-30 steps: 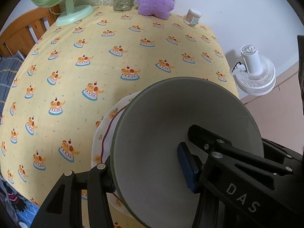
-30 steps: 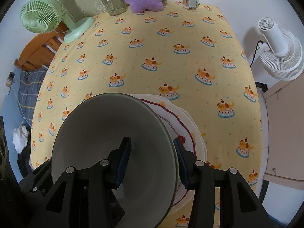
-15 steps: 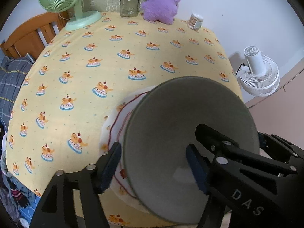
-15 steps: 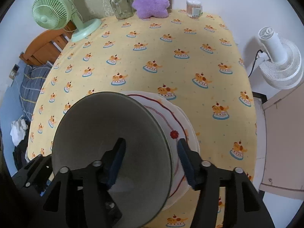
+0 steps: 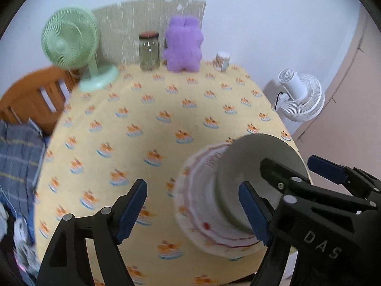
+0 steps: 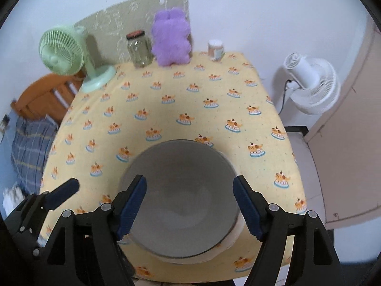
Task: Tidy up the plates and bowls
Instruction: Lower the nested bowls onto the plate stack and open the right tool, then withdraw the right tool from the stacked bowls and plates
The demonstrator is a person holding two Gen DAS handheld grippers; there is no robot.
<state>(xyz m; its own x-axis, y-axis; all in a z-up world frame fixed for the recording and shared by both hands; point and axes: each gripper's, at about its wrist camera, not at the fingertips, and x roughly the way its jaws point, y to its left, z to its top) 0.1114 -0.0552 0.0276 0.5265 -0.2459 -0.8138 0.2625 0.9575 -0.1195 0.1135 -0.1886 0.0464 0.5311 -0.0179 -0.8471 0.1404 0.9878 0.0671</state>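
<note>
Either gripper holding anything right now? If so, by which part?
Nothing is held. The left gripper and right gripper are both open, and the grey ceramic bowl sits on the white red-rimmed plate, free of the fingers.

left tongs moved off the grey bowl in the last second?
Yes. The left tongs have opened and backed away leftward; the round grey bowl now sits on the red-rimmed white plate, right of both fingers.
</note>
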